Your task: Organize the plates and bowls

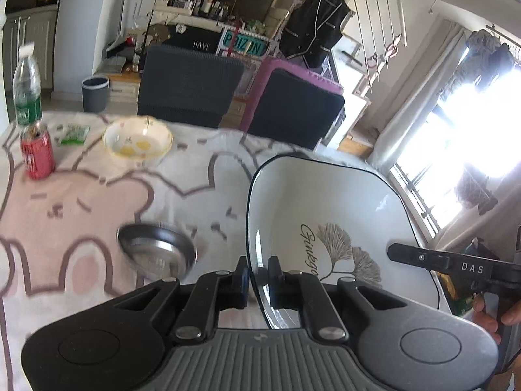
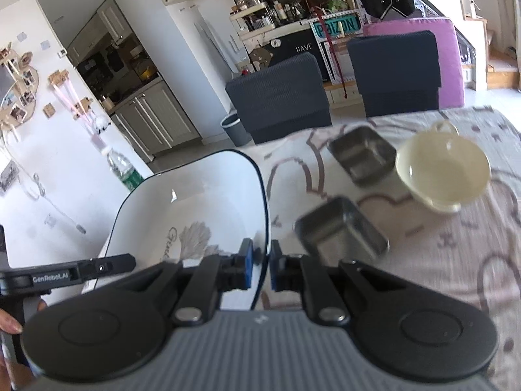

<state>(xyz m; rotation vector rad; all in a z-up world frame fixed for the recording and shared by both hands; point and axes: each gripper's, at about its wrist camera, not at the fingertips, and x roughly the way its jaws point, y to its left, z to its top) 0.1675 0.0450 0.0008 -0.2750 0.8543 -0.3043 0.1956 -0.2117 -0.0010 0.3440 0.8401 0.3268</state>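
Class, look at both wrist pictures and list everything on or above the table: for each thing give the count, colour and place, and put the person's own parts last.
plate: one, white with dark rim and leaf print, held above the table by opposite rims
metal trays: two, silver, square, on the cloth, seen from the right wrist
cream bowl: one, right of the trays
patterned bowl: one, white with yellow marks, far side of the table
metal bowl: one, silver, round, left of the plate
can: one, red, far left
water bottle: one, clear with green label, behind the can
tablecloth: one, pink and white
left gripper: jaws shut on the plate
right gripper: jaws shut on the plate
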